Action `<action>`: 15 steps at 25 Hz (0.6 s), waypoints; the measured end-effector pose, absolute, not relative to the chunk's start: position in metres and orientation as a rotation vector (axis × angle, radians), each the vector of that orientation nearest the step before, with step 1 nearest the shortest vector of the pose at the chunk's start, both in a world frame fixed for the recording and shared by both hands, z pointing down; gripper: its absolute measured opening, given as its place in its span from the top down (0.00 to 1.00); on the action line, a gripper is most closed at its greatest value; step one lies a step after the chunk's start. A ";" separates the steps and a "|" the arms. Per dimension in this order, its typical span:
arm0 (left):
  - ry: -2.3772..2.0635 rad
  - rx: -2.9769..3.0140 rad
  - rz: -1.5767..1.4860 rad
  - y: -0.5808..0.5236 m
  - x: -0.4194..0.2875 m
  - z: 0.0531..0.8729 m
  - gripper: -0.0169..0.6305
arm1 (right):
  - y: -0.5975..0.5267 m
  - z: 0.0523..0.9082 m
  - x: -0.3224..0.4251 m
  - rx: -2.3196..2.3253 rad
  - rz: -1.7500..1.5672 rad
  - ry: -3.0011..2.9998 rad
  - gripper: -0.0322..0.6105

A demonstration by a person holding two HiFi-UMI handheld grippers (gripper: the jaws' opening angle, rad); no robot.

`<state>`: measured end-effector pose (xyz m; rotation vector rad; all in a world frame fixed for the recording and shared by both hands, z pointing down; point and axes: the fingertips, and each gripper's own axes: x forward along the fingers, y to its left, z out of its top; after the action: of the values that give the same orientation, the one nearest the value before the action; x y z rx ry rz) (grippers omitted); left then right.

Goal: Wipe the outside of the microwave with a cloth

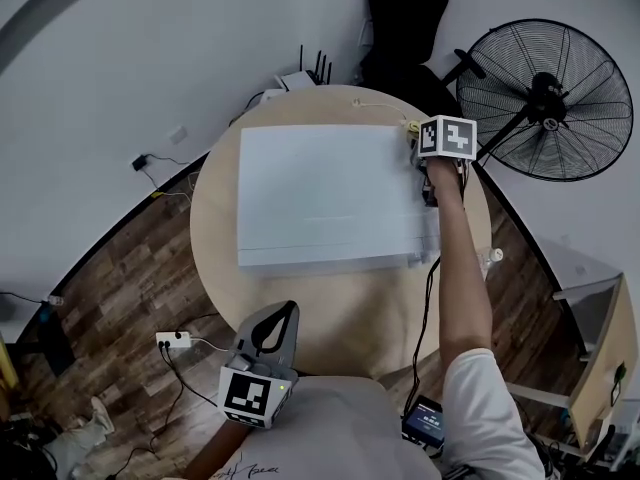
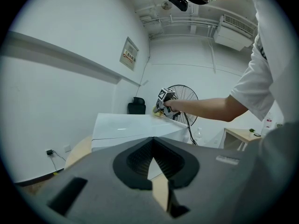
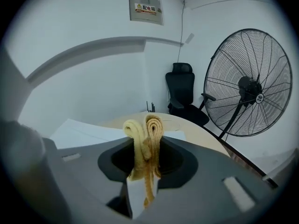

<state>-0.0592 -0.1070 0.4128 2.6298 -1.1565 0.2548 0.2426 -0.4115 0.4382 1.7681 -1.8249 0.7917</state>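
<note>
Microwave (image 1: 325, 198) sits mid-table (image 1: 340, 313); right gripper (image 1: 430, 158) at its two o'clock corner with the cloth (image 1: 412, 126); left gripper (image 1: 272, 333) at six; fan (image 1: 545, 98) beyond at two, office chair (image 1: 405, 23) at twelve

Round table (image 1: 340, 308) of pale wood, set on a dark plank floor (image 1: 110, 278). Loaded with a white microwave (image 1: 325, 198) across the middle and far half, with the near edge left bare. Small clear bottle (image 1: 493, 256) at the right edge. White router (image 1: 300, 78) with antennas at the far edge, on it or just behind, hard to tell.
</note>
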 end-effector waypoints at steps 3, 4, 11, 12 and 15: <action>-1.150 2.633 0.269 -0.107 -0.058 0.414 0.99 | -0.416 0.438 0.229 1.749 0.805 -1.852 0.76; -1.148 2.635 0.286 -0.107 -0.057 0.416 0.99 | -0.418 0.438 0.225 1.745 0.805 -1.857 0.76; -1.160 2.644 0.288 -0.107 -0.058 0.418 0.99 | -0.427 0.438 0.182 1.705 0.841 -1.938 0.76; -1.162 2.639 0.292 -0.106 -0.060 0.419 0.98 | -0.428 0.439 0.175 1.694 0.846 -1.949 0.76; -1.159 2.631 0.300 -0.104 -0.061 0.421 0.98 | -0.427 0.441 0.156 1.670 0.859 -1.968 0.76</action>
<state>-0.0608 -0.1044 0.4213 2.6312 -1.1590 0.3002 0.1560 -0.4274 0.4410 1.6701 -1.9677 0.8589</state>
